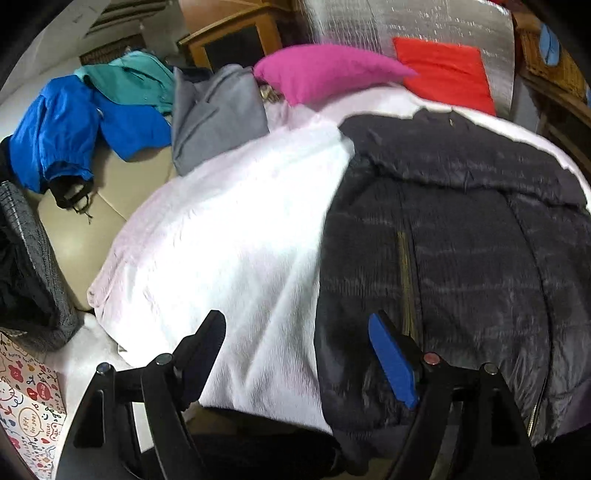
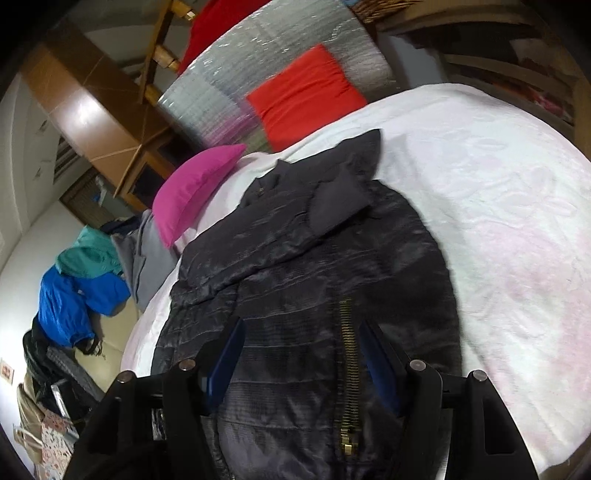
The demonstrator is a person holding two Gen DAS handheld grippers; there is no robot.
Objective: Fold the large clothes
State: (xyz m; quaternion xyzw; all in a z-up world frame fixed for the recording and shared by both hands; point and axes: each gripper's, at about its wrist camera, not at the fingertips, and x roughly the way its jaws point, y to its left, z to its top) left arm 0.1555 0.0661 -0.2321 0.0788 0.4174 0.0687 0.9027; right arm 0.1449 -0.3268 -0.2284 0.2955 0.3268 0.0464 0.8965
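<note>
A dark quilted puffer jacket [image 1: 461, 240] lies spread on the white bed cover [image 1: 240, 221], hood at the far end and brass zipper [image 2: 347, 350] running toward me. My left gripper [image 1: 295, 332] is open above the jacket's left edge, one finger over the white cover and the blue-padded one over the dark fabric. In the right wrist view the jacket [image 2: 314, 258] fills the middle. My right gripper [image 2: 301, 343] stands open over its lower front, straddling the zipper, with nothing pinched between the pads.
A pink pillow [image 1: 317, 70] and a red cushion [image 1: 443, 70] lie at the head of the bed against a silver mat [image 1: 406, 22]. Grey [image 1: 214, 118], teal [image 1: 133, 77] and blue [image 1: 74, 125] garments are piled at the left. A patterned bag [image 1: 26, 398] stands near left.
</note>
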